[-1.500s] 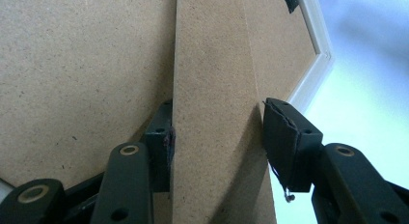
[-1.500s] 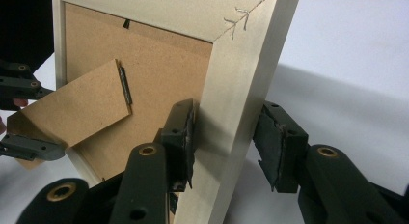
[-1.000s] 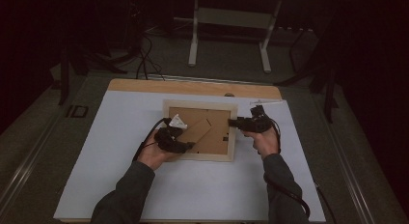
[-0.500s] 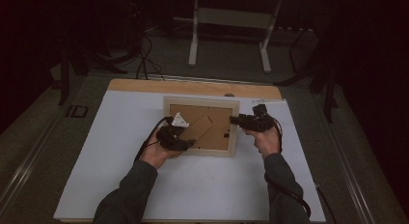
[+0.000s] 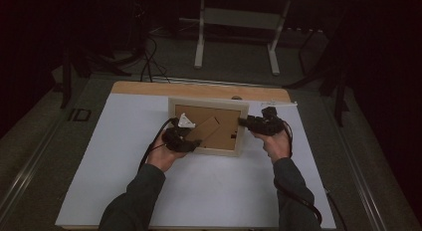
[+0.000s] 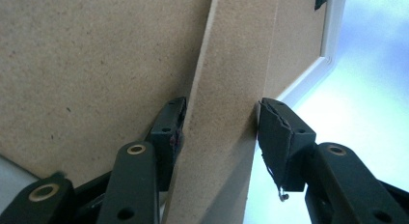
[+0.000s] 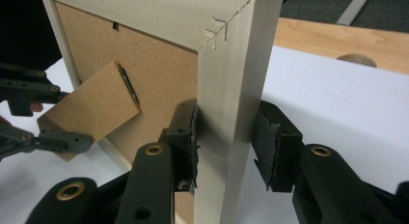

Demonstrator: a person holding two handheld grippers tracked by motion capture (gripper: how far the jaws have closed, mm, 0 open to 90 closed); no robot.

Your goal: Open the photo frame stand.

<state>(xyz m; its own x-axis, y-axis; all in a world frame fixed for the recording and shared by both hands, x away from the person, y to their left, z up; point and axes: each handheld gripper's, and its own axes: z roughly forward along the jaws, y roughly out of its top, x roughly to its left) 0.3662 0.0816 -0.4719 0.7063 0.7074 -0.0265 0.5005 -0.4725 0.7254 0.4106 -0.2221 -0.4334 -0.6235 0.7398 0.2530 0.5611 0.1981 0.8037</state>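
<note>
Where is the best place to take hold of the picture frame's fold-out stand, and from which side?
Probably the stand's free lower end, from the frame's back. It swings away from the backing board there, so jaws fit across its two long edges, as the left hand-held gripper does.

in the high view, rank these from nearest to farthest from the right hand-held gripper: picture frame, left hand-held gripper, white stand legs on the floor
1. picture frame: its right edge sits between the jaws of the right hand-held gripper.
2. left hand-held gripper: across the frame, at the fold-out stand on its back.
3. white stand legs: beyond the table's far edge, on the floor.
</note>
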